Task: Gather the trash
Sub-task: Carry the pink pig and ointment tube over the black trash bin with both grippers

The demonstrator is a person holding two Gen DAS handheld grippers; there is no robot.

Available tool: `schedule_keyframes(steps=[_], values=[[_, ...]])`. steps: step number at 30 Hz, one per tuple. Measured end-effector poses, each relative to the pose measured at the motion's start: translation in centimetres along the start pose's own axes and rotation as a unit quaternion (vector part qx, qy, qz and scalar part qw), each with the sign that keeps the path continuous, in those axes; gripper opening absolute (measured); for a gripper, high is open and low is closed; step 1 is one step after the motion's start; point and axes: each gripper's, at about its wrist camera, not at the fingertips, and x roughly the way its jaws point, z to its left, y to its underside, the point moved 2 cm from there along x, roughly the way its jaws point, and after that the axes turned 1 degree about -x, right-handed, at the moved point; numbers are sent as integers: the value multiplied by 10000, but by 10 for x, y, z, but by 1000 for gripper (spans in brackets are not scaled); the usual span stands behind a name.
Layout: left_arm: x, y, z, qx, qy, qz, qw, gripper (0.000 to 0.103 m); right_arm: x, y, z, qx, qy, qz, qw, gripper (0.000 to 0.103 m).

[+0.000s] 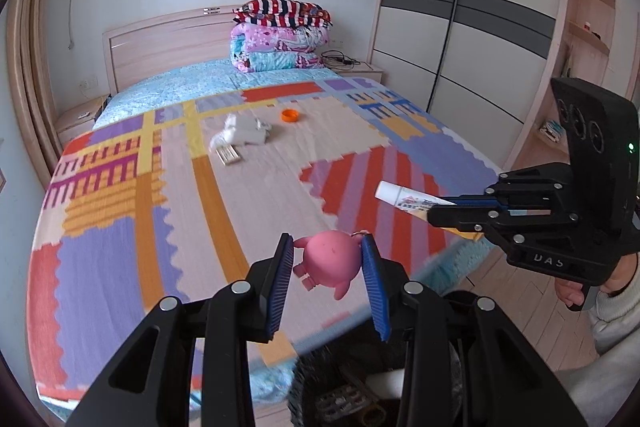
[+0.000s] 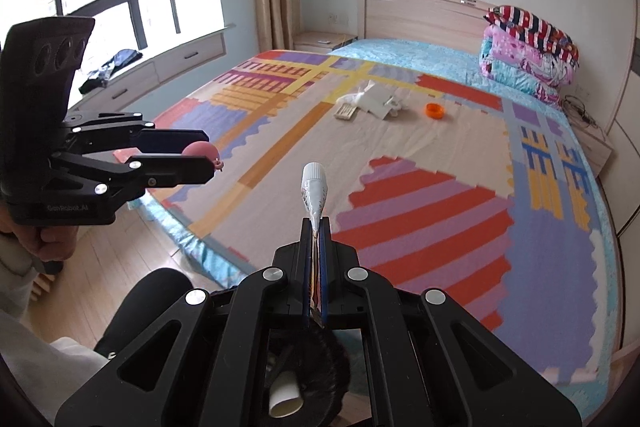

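Note:
My left gripper (image 1: pixel 328 247) is shut on a pink pig toy (image 1: pixel 330 263) and holds it over the bed's near edge; it also shows in the right wrist view (image 2: pixel 204 157). My right gripper (image 2: pixel 317 227) is shut on a squeezed white tube (image 2: pixel 314 193), cap pointing forward; the tube also shows in the left wrist view (image 1: pixel 408 197). Farther up the bed lie an orange cap (image 1: pixel 291 115), crumpled white paper and packaging (image 1: pixel 244 133) and a small pale comb-like piece (image 1: pixel 229 155). Below both grippers is a black bin holding a paper cup (image 2: pixel 285 399).
The bed has a patterned cover (image 1: pixel 160 227) and folded quilts (image 1: pixel 280 35) at the headboard. A wardrobe (image 1: pixel 460 27) stands right of it, nightstands (image 2: pixel 320 41) flank it, and a window bench (image 2: pixel 140 75) runs along the left. The floor is wood.

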Motion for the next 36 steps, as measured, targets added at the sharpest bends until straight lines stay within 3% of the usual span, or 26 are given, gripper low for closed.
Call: schedule_keyframes(steps=[9, 15, 28, 36], values=[[2, 45, -17, -161, 204, 341, 9991, 34, 14, 52, 9, 297, -122, 508, 9982, 4], [14, 82, -24, -291, 339, 768, 9960, 34, 29, 91, 13, 502, -259, 939, 9940, 4], [69, 147, -19, -745, 490, 1672, 9819, 34, 70, 143, 29, 804, -515, 1673, 9813, 4], [102, 180, -19, -828, 341, 2182, 9718, 34, 100, 169, 36, 966, -534, 2213, 9689, 4]])
